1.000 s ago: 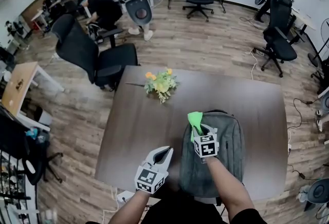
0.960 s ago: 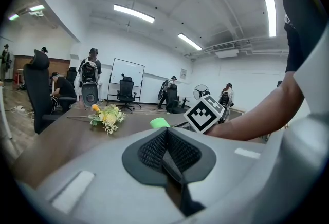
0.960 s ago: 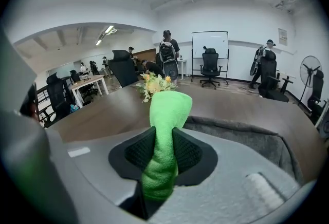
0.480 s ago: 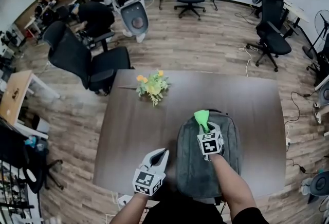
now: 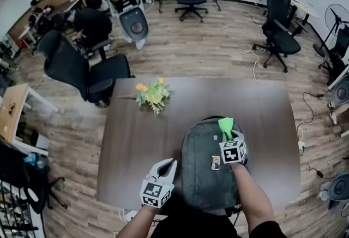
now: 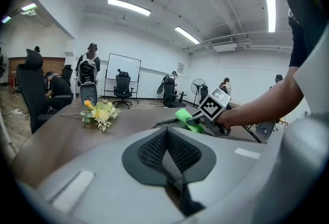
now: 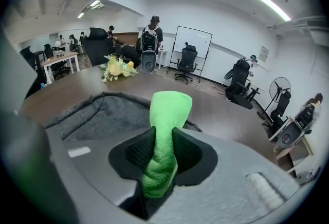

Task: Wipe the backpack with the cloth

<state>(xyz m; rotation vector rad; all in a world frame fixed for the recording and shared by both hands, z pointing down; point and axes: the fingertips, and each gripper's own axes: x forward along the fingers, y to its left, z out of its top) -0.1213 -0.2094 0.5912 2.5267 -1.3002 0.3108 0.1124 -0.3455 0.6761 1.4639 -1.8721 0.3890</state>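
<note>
The grey backpack (image 5: 207, 177) lies flat on the near right part of the table (image 5: 136, 149), straight in front of the person. The right gripper (image 5: 229, 136) hangs over its far right corner with the jaws clamped on the green cloth (image 5: 226, 124). In the right gripper view the cloth (image 7: 165, 130) is bunched into a thick roll between the pads, and a short rounded end stands out past them. The left gripper (image 5: 170, 164) is just left of the backpack over bare table, jaws together on nothing.

The cloth looks light, soft and limp, so only the stub past the jaws is likely to wipe, and it would probably fold back under pressure. The backpack is soft fabric that should give and may slide on the smooth top — steadying its left edge with the free gripper would help.

Whether the cloth touches the backpack cannot be told. The bag's near end is hidden under the arms, and a small tag (image 5: 216, 162) on it is too small to read.
</note>
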